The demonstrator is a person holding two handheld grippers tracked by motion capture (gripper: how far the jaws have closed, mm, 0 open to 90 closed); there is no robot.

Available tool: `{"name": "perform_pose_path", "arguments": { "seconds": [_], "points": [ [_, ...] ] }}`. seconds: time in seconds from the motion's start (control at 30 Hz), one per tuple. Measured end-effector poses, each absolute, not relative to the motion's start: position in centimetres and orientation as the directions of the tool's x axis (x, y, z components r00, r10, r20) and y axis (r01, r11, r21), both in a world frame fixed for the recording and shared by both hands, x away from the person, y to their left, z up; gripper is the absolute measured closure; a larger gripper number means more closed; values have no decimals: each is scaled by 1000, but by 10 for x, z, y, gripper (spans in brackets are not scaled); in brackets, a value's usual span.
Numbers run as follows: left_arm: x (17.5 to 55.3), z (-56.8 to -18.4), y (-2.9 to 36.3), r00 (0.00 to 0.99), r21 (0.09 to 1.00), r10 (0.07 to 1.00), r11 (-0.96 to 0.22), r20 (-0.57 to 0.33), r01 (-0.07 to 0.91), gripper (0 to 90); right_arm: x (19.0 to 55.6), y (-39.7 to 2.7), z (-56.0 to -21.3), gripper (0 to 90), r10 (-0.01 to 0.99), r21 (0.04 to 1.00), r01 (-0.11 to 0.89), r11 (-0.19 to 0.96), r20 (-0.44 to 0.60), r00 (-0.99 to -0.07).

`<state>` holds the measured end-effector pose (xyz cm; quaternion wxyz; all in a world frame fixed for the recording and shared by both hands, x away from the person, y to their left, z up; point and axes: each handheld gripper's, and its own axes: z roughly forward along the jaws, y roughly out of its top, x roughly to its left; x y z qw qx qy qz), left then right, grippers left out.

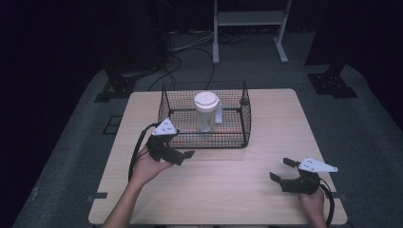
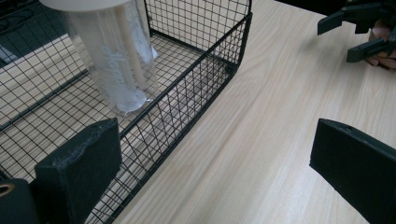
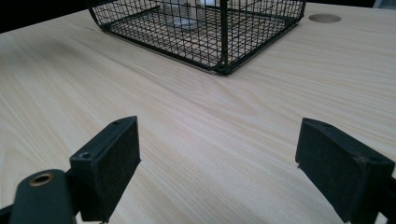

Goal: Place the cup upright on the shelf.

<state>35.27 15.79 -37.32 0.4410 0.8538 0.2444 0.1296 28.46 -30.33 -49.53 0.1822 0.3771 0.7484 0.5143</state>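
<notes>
While my left gripper [image 1: 184,155] hangs just at the near-left corner of the black wire-mesh basket [image 1: 247,124], its fingers [image 2: 78,168] spread wide and holding nothing, the risk is plain: one finger sits right against the basket's near wall, and a careless push forward would snag the mesh and drag the whole basket across the pale wooden desk [image 1: 228,190].

The clear plastic tumbler with the white lid [image 1: 206,110] stands upright inside the basket, about the middle, apart from every wall. To reach it I judge I must come over the basket's rim, not through it. Clip that rim, or nudge the tall, narrow tumbler high up, and I'd expect it to tip against the mesh.

My right gripper [image 1: 281,171] waits well clear of the basket, towards its near-right side, fingers [image 3: 108,161] also wide and empty.

Room to move: bare desk on the near side of the basket, and open desk to its right as well. Above the basket nothing blocks the way down. The basket's far wall sits close to the desk's far edge, so shoving it that way is a bad idea.
</notes>
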Motion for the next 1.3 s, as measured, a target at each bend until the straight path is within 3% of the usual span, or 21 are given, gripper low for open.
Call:
{"name": "perform_pose_path", "arguments": {
  "seconds": [1.3],
  "points": [
    [313, -410, 192, 826, 835, 564, -455, 2, 309, 13, 285, -303, -495, 129, 757, 906, 378, 191, 109, -644]
  ]
}}
